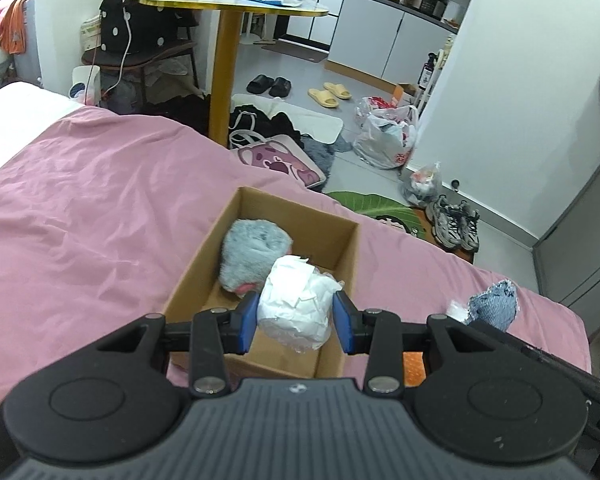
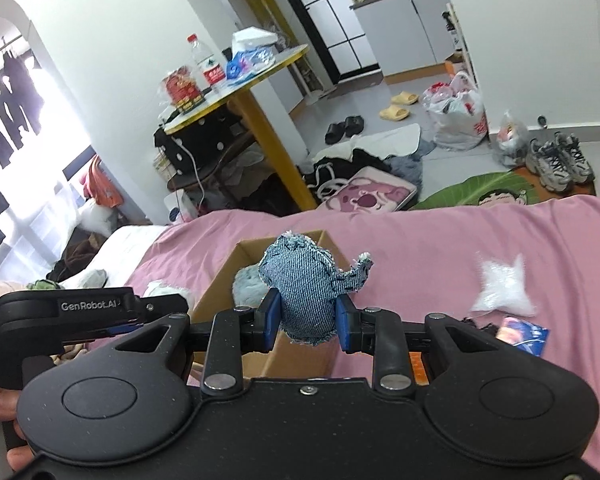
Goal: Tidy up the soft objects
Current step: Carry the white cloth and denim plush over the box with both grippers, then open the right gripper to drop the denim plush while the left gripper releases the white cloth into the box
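Soft stuff first: from the left wrist view, a crumpled white paper wad, all creases and torn edges, sits squeezed between the blue pads of the left gripper, fingers clamped on both its sides. It hangs over the near end of a plain cardboard box, open on top. Inside the box lies a fuzzy grey plush with a bit of pink at its bottom, touching the wad. The box rests on a wrinkly pink bedsheet. Past the bed there's grey floor with slippers, plastic bags, sneakers and a yellow-legged round counter carrying bottles.

Right wrist view: a frayed denim pouch, lumpy and stuffed with a ragged little flap on one side, is pinched in the right gripper, fingers closed on it, held just above the box's near end. A fluffy white stuffing clump lies on the sheet off to the right, well apart.
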`<act>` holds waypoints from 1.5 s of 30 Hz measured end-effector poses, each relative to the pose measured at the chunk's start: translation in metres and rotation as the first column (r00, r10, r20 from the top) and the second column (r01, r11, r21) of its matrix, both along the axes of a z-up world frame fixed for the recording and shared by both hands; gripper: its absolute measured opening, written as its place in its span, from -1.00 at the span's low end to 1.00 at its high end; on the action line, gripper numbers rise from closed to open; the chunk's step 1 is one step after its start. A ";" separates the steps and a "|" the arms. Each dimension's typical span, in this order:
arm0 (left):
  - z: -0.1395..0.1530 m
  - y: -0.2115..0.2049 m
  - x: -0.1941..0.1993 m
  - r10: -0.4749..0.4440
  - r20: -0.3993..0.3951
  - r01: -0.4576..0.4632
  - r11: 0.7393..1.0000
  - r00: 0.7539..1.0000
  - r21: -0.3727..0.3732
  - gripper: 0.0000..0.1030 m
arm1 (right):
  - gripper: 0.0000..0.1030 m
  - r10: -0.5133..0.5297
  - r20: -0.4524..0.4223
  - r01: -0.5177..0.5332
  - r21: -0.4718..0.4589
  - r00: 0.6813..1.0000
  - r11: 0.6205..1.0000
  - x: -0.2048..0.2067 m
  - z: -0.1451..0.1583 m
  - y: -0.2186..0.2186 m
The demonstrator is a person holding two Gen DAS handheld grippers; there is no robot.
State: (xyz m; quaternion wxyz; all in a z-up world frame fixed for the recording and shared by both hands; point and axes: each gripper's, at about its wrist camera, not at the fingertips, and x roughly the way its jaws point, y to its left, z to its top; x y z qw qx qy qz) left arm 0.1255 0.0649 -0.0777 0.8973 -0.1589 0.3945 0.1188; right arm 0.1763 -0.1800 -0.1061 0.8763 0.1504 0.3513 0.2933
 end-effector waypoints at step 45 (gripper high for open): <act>-0.060 0.069 0.041 0.113 -0.091 -0.122 0.988 0.989 -0.097 -0.14 | 0.08 0.041 -0.095 -0.043 -0.025 0.995 0.999 0.067 -0.024 0.092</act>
